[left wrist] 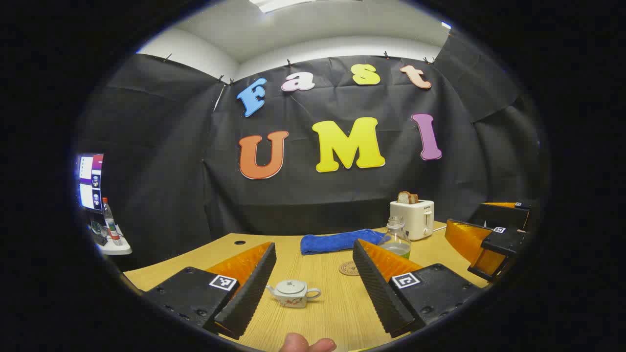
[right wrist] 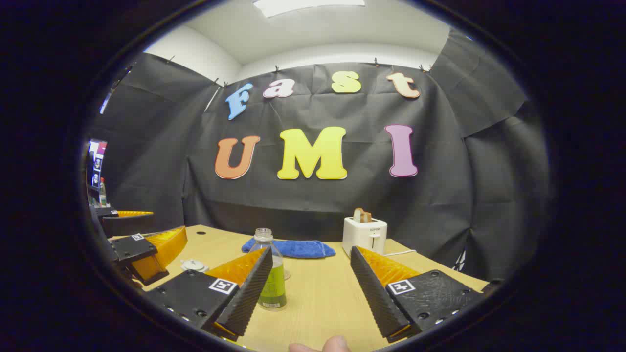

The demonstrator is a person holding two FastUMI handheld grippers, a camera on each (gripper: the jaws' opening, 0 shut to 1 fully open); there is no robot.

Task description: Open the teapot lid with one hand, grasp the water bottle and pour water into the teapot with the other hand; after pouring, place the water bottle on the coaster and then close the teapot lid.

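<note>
A small white teapot (left wrist: 293, 293) with its lid on stands on the wooden table (left wrist: 337, 313), between the fingers of my open left gripper (left wrist: 313, 278) but farther out, untouched. A round coaster (left wrist: 348, 268) lies beyond it. An uncapped clear water bottle (left wrist: 395, 238) with green liquid stands behind my left gripper's right finger. In the right gripper view the bottle (right wrist: 271, 274) stands just past the left finger of my open right gripper (right wrist: 310, 276), and the teapot (right wrist: 194, 265) peeks out at far left. My right gripper (left wrist: 489, 242) hovers at the right in the left gripper view.
A blue towel (left wrist: 337, 241) lies at the back of the table. A white toaster (left wrist: 413, 217) with bread stands at the back right, its cord trailing. A side shelf with a bottle (left wrist: 110, 222) and a screen sits far left. A fingertip (left wrist: 305, 344) shows at the bottom.
</note>
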